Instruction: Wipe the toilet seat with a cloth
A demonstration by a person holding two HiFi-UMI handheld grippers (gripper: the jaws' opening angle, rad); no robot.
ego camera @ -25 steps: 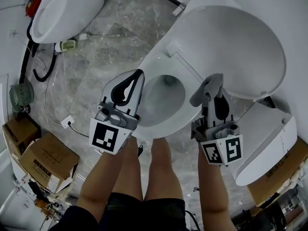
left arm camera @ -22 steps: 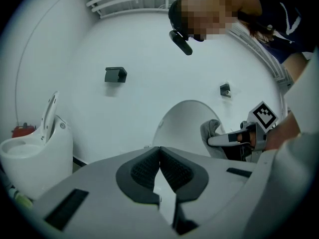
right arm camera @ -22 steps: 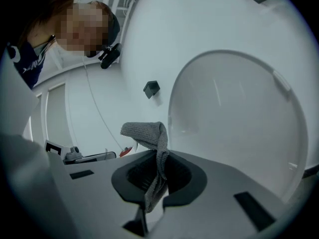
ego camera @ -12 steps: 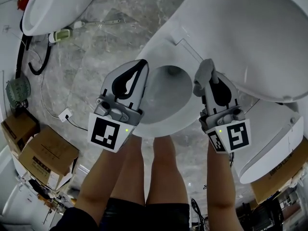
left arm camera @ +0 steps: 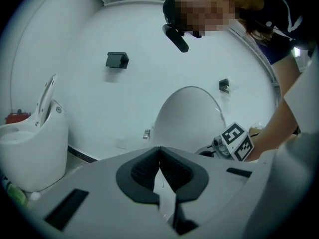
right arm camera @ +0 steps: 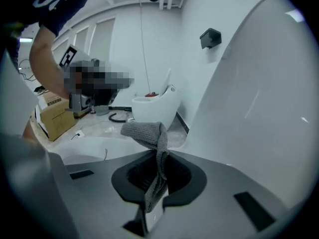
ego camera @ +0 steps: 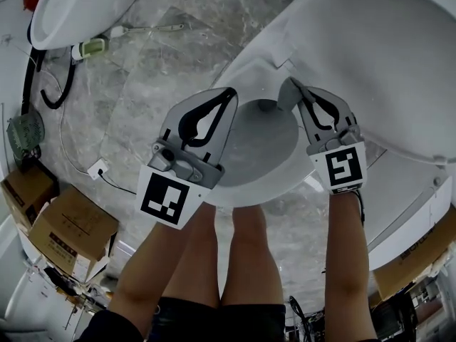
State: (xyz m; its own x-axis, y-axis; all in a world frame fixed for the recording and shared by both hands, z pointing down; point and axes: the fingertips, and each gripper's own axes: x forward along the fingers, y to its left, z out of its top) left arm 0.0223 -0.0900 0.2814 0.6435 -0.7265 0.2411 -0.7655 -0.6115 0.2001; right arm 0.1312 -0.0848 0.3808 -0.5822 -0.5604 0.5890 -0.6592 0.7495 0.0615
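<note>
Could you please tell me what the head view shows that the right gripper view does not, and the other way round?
Only the head view shows the person's legs, the inside of the toilet bowl and the closed jaws of the left hand-held gripper. Only the right gripper view shows a dark wall bracket and the grey cloth pinched between the jaws of the right hand-held gripper. Both show the cloth, the raised lid, a second toilet and a cardboard box.
</note>
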